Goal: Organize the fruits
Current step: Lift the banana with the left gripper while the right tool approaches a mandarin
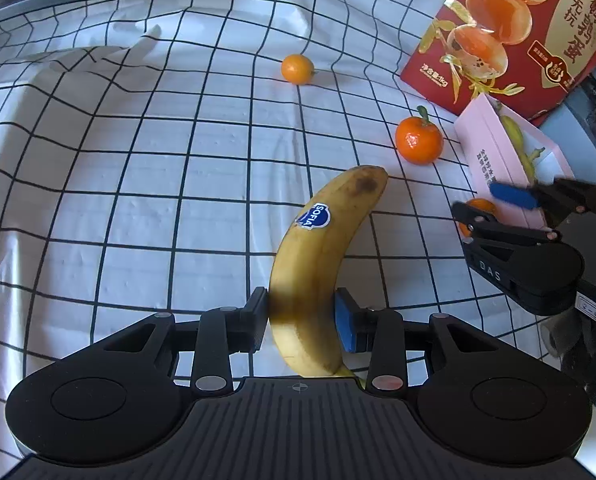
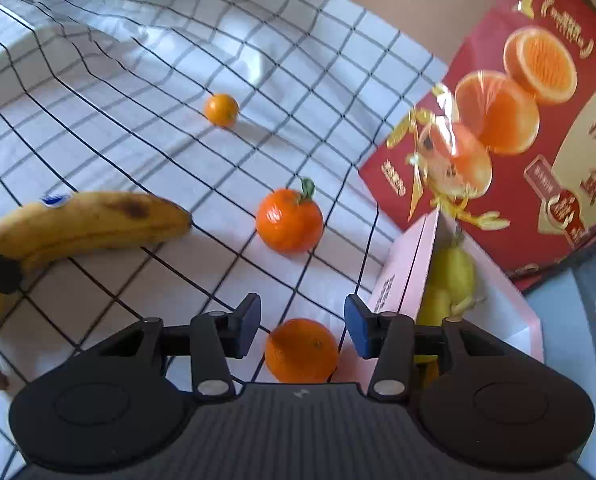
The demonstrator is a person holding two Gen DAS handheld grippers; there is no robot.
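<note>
On checked cloth point(image 1: 137, 200): left fingers point(image 1: 348, 316) clamp banana point(image 1: 318, 248); right fingers point(image 2: 358, 324) straddle orange point(image 2: 302, 350), untouched.

A banana point(image 1: 322, 256) lies on the cloth point(image 1: 137, 184) between the left gripper's point(image 1: 302, 320) jaws. Beyond its tip sits a stemmed tangerine point(image 1: 419, 140), and farther back a smaller one point(image 1: 297, 69). To the right stands an open box point(image 2: 402, 280) holding more bananas point(image 2: 452, 276), a carton point(image 2: 518, 120) behind it. A third tangerine point(image 2: 301, 350) lies just left of the box, between the right gripper's point(image 2: 302, 326) jaws.
</note>
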